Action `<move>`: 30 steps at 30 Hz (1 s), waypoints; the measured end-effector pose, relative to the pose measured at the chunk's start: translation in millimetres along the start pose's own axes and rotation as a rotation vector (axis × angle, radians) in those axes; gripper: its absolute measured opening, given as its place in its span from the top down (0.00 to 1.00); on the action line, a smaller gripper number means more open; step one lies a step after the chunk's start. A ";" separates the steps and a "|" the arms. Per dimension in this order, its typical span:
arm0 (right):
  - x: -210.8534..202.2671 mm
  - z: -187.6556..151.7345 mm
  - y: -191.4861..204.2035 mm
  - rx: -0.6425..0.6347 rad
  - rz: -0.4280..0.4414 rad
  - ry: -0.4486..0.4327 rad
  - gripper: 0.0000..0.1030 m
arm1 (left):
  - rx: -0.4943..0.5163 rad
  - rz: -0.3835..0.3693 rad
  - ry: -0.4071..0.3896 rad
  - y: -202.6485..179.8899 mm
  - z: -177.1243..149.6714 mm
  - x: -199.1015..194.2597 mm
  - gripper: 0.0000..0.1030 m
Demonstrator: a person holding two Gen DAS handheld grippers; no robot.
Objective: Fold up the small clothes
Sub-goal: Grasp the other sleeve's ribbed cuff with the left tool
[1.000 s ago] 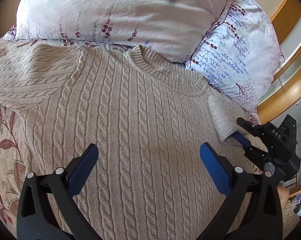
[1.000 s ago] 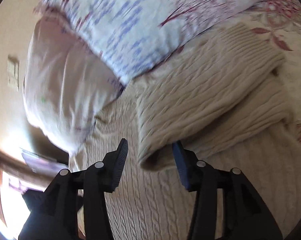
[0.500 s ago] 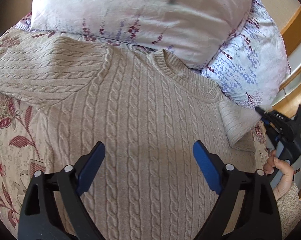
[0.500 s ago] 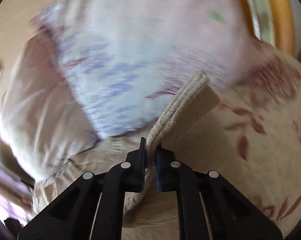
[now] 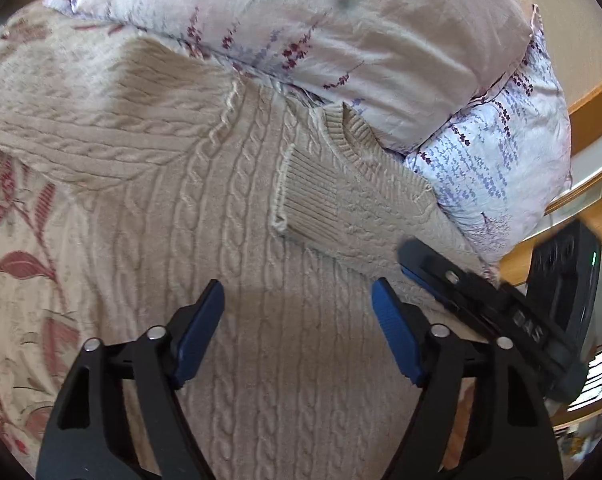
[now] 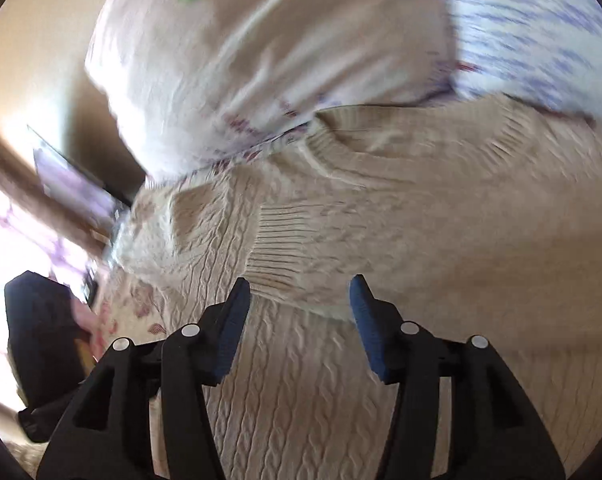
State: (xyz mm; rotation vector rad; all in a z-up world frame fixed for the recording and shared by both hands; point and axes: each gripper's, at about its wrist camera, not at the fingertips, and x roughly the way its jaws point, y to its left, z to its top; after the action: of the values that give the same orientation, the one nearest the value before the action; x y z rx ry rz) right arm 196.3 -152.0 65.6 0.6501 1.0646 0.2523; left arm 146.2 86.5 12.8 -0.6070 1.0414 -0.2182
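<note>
On the left, the floral bedspread (image 5: 25,264) is showing beside the beige cable-knit sweater (image 5: 229,216), which is lying flat on it with its chest facing up. The sweater's far sleeve (image 5: 81,112) is stretching out flat toward the left edge of the left wrist view. Your left gripper (image 5: 298,312) is hanging over the sweater's chest with its blue pads (image 5: 199,334) standing apart; its jaws have just been closing in, and nothing is sitting between them but the knit below. The pads are not pressing on anything.

Moving right, the ribbed neckline (image 5: 353,140) is lying against the pale floral pillow (image 5: 341,40). Just below the collar, the other sleeve is lying folded across the chest, its ribbed cuff (image 5: 309,200) resting on the cables near the middle of the sweater. Farther right, a second pillow (image 5: 497,160) printed with blue sprigs is leaning against the first, touching the sweater's shoulder.

At the far right, your right gripper (image 6: 299,292) is hovering just short of that cuff (image 6: 297,256). Its jaws have just been opening, and they are standing apart at about a medium gap, gripping nothing; the cuff's edge is lying just ahead of the fingertips, free of the pads. This view is blurred, so whether the pad tips are brushing the knit cannot be told.
</note>
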 end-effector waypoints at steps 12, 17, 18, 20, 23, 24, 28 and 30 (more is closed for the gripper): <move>-118.0 -38.4 -203.6 0.823 0.028 -0.369 0.60 | -0.166 -0.038 0.038 -7.1 42.6 47.5 0.56; -100.0 -33.4 -200.5 0.819 0.010 -0.394 0.90 | -0.183 -0.030 0.066 -4.0 65.2 65.6 0.91; -102.0 -32.9 -198.0 0.810 0.014 -0.410 0.90 | -0.179 -0.032 0.065 -5.3 71.4 66.9 0.91; -104.9 -38.8 -183.5 0.772 0.008 -0.426 0.91 | -0.153 -0.051 0.040 -9.0 80.7 61.1 0.92; -108.6 -45.8 -183.2 0.741 -0.030 -0.415 0.91 | -0.080 -0.026 0.016 -13.8 87.8 54.1 0.92; -106.6 -46.6 -184.6 0.745 -0.038 -0.409 0.91 | -0.064 -0.011 0.026 -13.2 86.2 55.5 0.92; -103.6 -53.8 -190.4 0.739 -0.095 -0.381 0.91 | -0.007 0.044 0.034 -8.3 70.3 60.0 0.92; -104.6 -49.8 -184.1 0.691 -0.149 -0.362 0.91 | 0.017 0.063 0.024 -11.2 67.6 59.5 0.90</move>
State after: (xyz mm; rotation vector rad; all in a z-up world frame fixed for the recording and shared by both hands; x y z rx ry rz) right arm 82.2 -330.0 14.2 1.1767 0.8315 -0.3743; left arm 235.3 75.6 -0.7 -0.5566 1.0795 -0.1790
